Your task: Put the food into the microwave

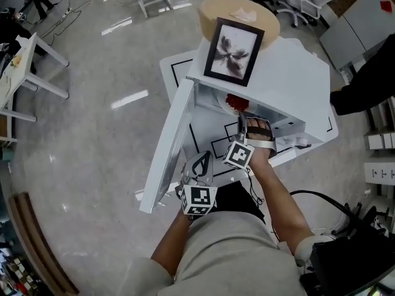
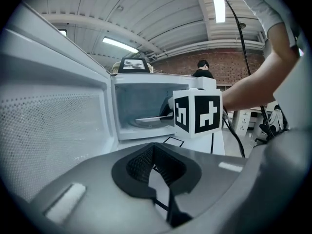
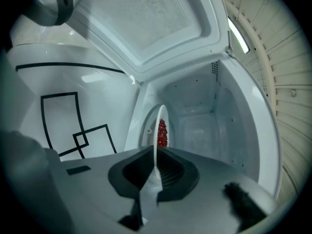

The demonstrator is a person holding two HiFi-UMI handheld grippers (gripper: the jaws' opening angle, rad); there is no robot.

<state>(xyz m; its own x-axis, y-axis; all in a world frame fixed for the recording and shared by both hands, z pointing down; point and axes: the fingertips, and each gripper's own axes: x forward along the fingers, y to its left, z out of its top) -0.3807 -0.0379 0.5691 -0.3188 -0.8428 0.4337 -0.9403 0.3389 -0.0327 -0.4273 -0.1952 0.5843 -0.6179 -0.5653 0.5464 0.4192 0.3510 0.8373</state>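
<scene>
The microwave door [image 1: 168,142] hangs swung wide open at the left, its inner face toward the cavity. Just beside the door's lower edge is the left gripper [image 1: 203,159], low in front of the oven. In the left gripper view its jaws are pressed together with nothing between them, and only the white desk [image 1: 168,73] with its black line markings lies beyond. The left gripper's marker cube [image 1: 199,200] sits close to the person's body. To the right stands the white microwave [image 1: 290,79] on the desk, with a framed picture [image 1: 233,50] leaning upright on its top and a round tan tabletop [image 1: 237,11] behind it. Inside the open cavity is a white plate [image 3: 156,130] carrying a heap of small red food [image 3: 162,132], which the head view shows as a red patch just within the opening. The right gripper [image 3: 155,172] reaches into the cavity and is clenched on the near rim of the plate, one jaw on each face of the rim. Its marker cube [image 1: 239,154] stays outside the opening. The plate lies flat, low over the cavity floor; whether it touches the floor cannot be told. The person's right forearm [image 1: 281,205] runs back from that gripper.
</scene>
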